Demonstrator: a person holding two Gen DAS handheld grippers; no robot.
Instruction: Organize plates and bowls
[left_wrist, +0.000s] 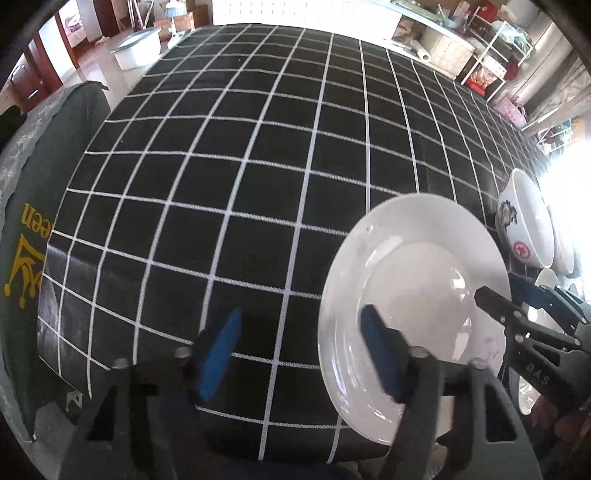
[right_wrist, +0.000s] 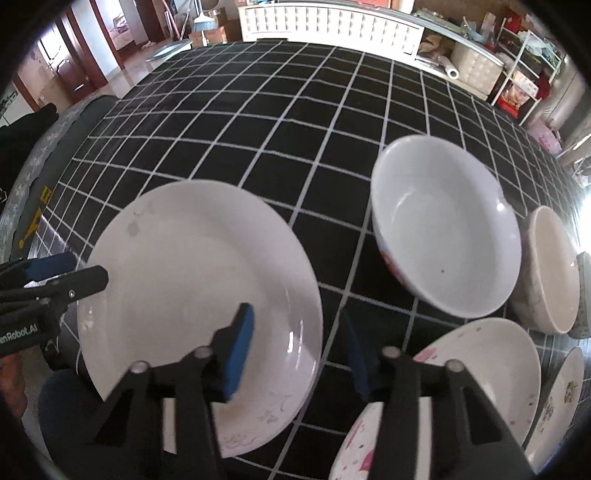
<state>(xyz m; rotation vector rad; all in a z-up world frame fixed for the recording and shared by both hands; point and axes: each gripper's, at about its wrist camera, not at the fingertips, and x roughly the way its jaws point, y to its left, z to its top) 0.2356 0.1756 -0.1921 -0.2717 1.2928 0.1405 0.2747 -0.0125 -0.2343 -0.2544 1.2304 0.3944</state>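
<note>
A large white plate (left_wrist: 413, 295) lies flat on the black checked tablecloth (left_wrist: 258, 147); it also shows in the right wrist view (right_wrist: 192, 288). My left gripper (left_wrist: 299, 354) is open and empty, its right finger over the plate's near-left rim. My right gripper (right_wrist: 299, 354) is open and empty, straddling the plate's right rim, left finger above the plate. A big white bowl with red print (right_wrist: 443, 225) stands to the right, also seen in the left wrist view (left_wrist: 524, 221). A beige bowl (right_wrist: 550, 269) and pink-flowered plates (right_wrist: 480, 369) lie further right.
The tablecloth (right_wrist: 258, 129) stretches far back. A green chair back (left_wrist: 29, 221) stands at the table's left edge. A white tub (left_wrist: 136, 48) sits on the floor beyond. Shelves and clutter (right_wrist: 517, 81) line the far right.
</note>
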